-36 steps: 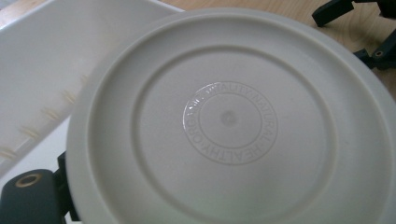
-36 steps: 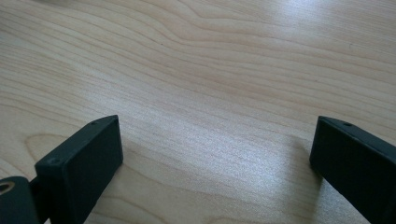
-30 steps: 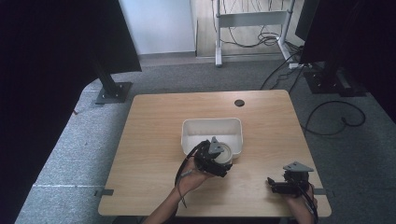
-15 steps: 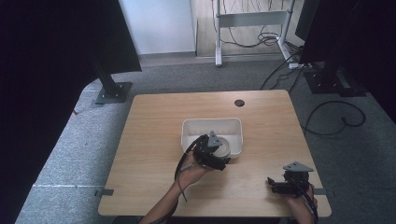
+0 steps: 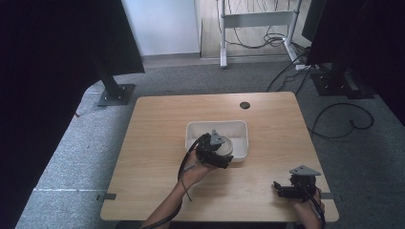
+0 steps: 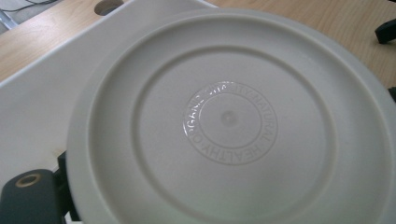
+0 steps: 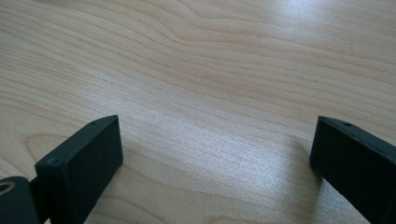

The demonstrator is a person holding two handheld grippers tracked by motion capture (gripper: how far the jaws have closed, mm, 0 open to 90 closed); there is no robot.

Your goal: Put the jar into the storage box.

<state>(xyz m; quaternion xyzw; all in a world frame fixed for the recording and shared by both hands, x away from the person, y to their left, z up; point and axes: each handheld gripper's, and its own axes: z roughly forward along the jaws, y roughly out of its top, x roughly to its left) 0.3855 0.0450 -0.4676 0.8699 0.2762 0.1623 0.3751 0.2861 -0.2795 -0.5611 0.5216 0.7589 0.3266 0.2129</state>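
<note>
A round white plate (image 6: 229, 121), with its ringed base and raised lettering toward the camera, is tilted over the white rectangular tray (image 5: 200, 131) at the table's middle. My left gripper (image 5: 213, 151) is shut on the plate's rim (image 5: 227, 145) at the tray's near edge. One black finger (image 6: 25, 198) peeks out at the plate's lower left, and the other is hidden. My right gripper (image 5: 281, 190) rests low at the table's near right corner. It stands open (image 7: 215, 158) over bare wood with nothing between its fingers.
A wooden table (image 5: 157, 124) holds the tray; a dark cable hole (image 5: 244, 105) sits near its far edge. Black stands and cables are on the grey carpet around it. The near table edge lies just behind the right gripper.
My left gripper has carried the plate a little farther forward over the tray's near edge. The right gripper has stayed put.
</note>
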